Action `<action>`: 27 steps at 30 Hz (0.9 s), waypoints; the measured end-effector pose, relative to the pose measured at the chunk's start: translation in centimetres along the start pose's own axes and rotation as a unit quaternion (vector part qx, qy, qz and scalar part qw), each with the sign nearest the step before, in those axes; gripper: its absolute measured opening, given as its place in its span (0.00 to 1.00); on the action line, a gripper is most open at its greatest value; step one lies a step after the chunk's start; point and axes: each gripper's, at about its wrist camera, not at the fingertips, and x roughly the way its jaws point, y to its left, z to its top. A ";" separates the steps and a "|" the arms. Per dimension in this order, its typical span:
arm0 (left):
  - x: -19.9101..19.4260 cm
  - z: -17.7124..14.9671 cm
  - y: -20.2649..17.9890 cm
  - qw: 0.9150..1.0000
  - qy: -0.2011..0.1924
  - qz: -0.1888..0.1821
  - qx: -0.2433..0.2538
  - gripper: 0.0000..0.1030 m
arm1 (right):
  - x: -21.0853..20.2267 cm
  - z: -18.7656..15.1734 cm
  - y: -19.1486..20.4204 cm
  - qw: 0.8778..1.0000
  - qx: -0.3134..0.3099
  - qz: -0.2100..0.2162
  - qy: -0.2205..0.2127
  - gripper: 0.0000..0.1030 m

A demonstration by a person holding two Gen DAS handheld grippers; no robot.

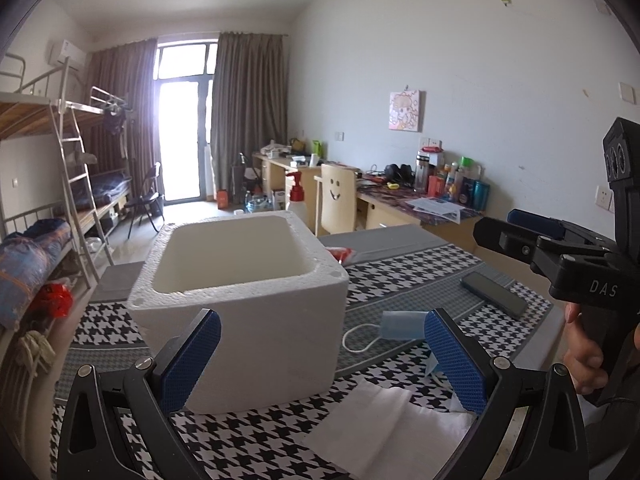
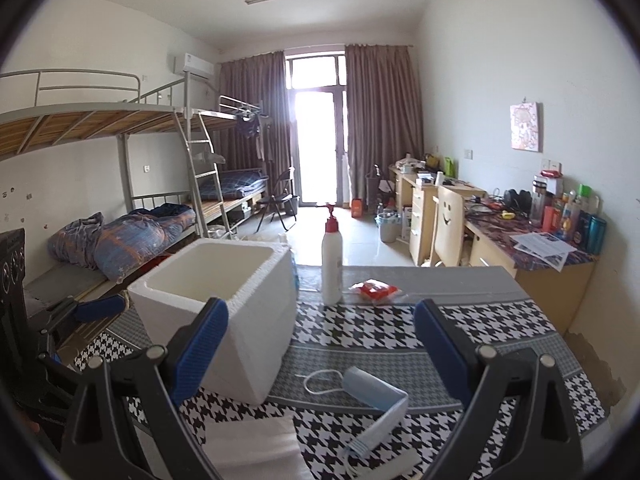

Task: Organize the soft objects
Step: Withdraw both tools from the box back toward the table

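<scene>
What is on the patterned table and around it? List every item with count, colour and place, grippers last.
foam box: one, white, open top, left part of the table.
face mask: one, light blue with white loops, right of the foam box.
tissue: one, white, flat at the near table edge.
red packet: one, red in clear wrap, far side of the table.
pump bottle: one, white with red top, upright behind the box.
phone: one, dark, right side of the table.
tablecloth: one, black-white houndstooth and grey.
chair: one, wooden, smiley face, by the desk.
left gripper: blue fingers, open, empty.
right gripper: blue fingers, open, empty.
</scene>
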 end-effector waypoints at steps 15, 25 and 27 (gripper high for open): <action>0.8 -1.8 -2.1 0.999 0.019 -0.041 0.029 0.99 | -1.2 -2.9 -1.5 0.999 0.007 -0.038 0.019 0.93; 1.8 -3.3 -3.9 0.995 0.046 -0.068 0.049 0.99 | -2.1 -4.7 -2.8 0.998 0.016 -0.053 0.030 0.93; 2.1 -3.5 -4.3 0.994 0.052 -0.074 0.053 0.99 | -2.2 -5.1 -3.0 0.998 0.017 -0.054 0.034 0.93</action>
